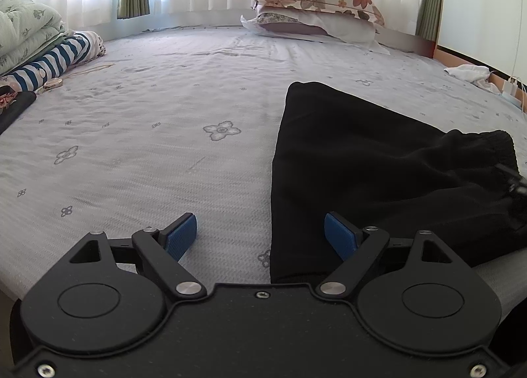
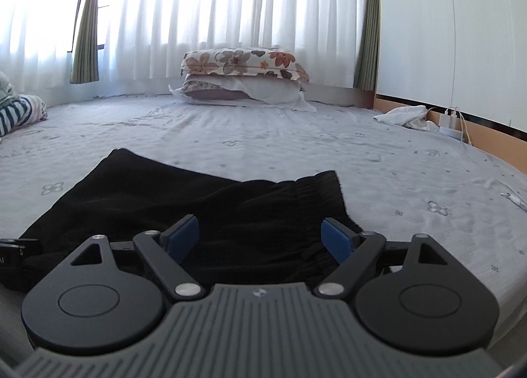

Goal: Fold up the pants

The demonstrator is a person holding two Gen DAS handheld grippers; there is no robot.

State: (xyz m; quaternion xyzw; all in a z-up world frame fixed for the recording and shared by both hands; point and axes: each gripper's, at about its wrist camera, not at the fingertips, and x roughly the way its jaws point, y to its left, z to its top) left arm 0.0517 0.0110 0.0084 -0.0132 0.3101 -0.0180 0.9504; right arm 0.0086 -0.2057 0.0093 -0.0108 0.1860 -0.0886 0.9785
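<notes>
On the bed [image 1: 148, 147], folded black pants [image 1: 378, 174], left gripper [image 1: 262, 236] and right gripper [image 2: 260, 236] — both spread wide, gripping nothing

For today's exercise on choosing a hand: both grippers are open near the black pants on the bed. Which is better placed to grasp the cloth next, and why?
Probably the right gripper: the black pants fill the gap between its open fingers. The left gripper straddles the pants' edge, mostly over the bedsheet.
</notes>
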